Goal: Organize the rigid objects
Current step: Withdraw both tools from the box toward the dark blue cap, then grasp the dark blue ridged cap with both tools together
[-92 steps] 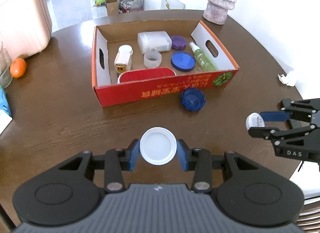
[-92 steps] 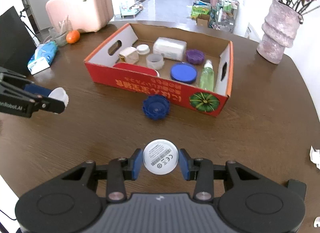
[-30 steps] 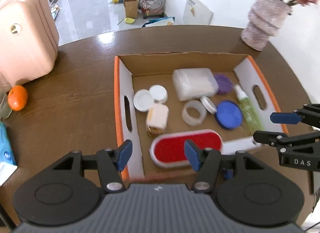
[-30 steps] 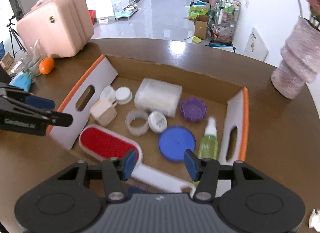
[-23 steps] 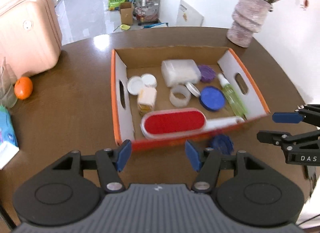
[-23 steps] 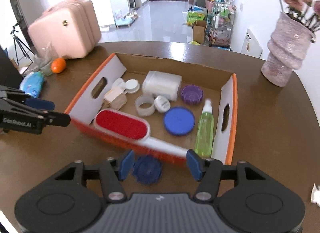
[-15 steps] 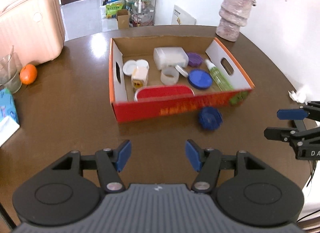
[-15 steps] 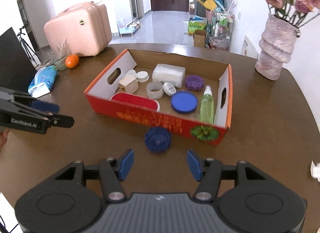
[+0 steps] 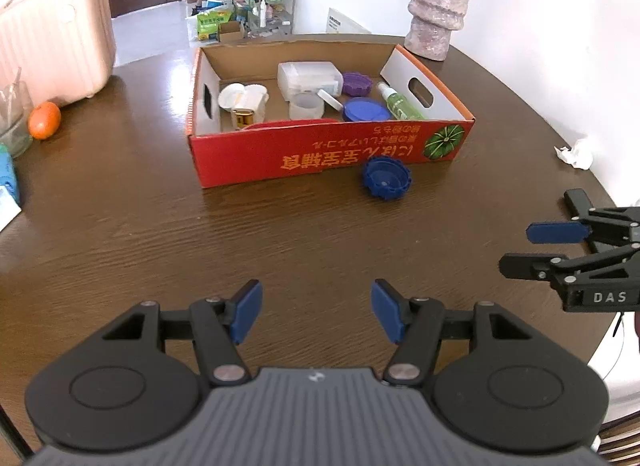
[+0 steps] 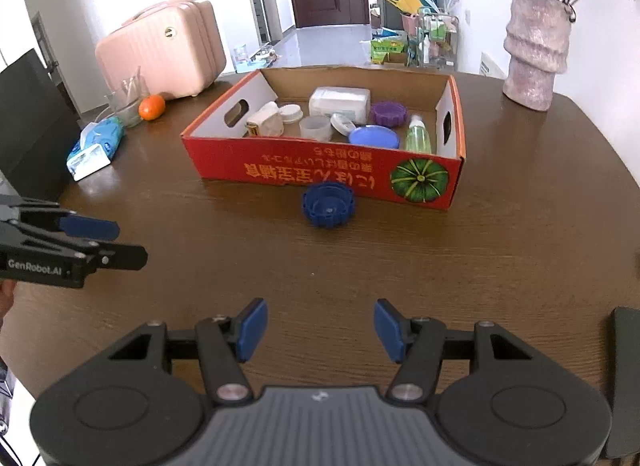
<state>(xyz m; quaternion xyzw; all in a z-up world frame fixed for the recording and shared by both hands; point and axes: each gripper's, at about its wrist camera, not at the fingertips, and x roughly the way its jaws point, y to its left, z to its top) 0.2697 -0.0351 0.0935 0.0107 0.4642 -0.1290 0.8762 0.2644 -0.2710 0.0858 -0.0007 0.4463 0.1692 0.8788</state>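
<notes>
Hiding most of the red brush (image 9: pixel 288 123), the box (image 9: pixel 328 153) front wall faces both grippers; left gripper (image 9: pixel 316 316) and right gripper (image 10: pixel 320 330) hover level, jaws apart, empty. Blue lid (image 10: pixel 329 204) lies on the table (image 10: pixel 480 250) just near the box.

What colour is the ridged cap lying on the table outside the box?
Dark blue. The ridged cap shows best in the right wrist view.

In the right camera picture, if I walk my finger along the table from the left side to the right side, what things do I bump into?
Tissue pack → orange → red box → pink vase.
</notes>
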